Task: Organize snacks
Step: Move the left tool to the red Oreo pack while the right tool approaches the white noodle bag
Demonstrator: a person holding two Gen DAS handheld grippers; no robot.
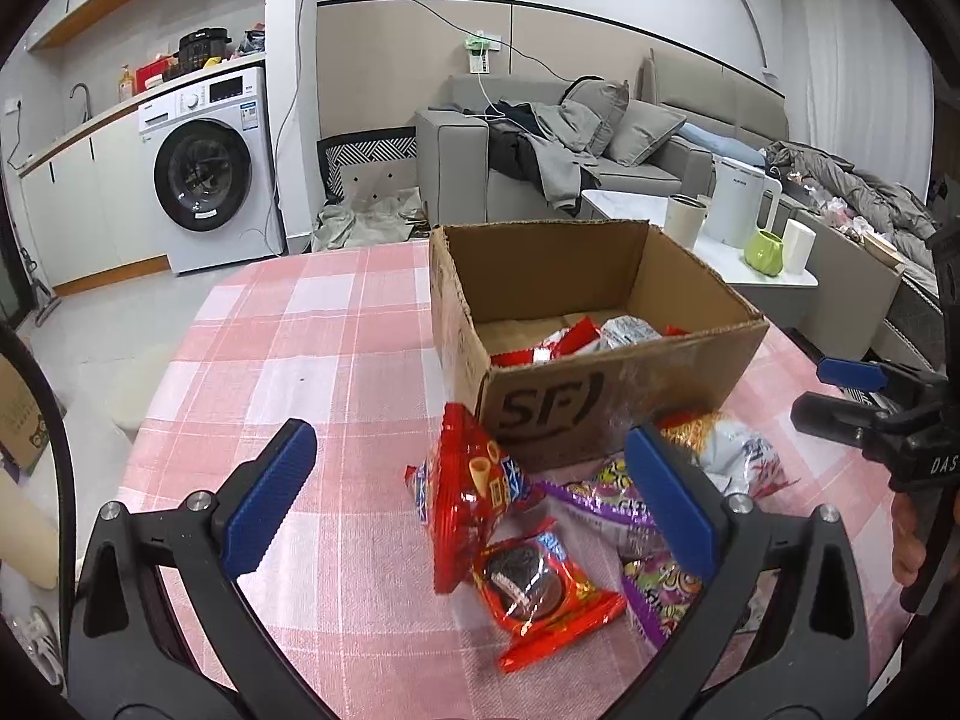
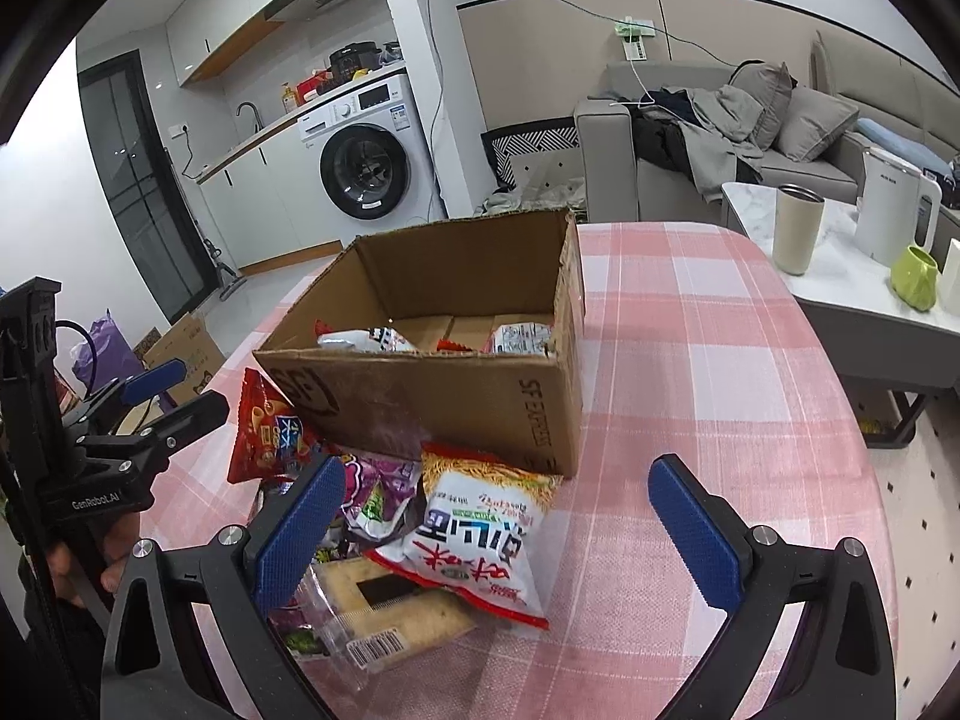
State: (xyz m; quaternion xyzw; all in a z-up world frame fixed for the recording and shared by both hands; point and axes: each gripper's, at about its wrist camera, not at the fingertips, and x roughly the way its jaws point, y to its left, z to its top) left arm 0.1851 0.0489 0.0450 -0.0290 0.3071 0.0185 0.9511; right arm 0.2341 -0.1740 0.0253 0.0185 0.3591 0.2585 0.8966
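Observation:
An open cardboard box (image 1: 624,396) (image 2: 444,396) stands on the pink checked table with several snack packs inside. In front of it lies a pile of snacks: a red cone-snack bag (image 1: 462,492) (image 2: 264,432), a red cookie pack (image 1: 540,594), purple packs (image 1: 606,498) (image 2: 384,492), a white and orange noodle bag (image 2: 480,534) (image 1: 732,450) and a clear cracker pack (image 2: 384,612). My left gripper (image 1: 474,492) is open above the red bags, holding nothing. My right gripper (image 2: 498,516) is open above the noodle bag, holding nothing.
The pink checked tablecloth (image 1: 312,324) (image 2: 708,360) covers the table. A white side table (image 2: 840,252) with a cup, kettle and green mug stands to the right. A sofa, a washing machine (image 1: 204,174) and floor boxes lie beyond.

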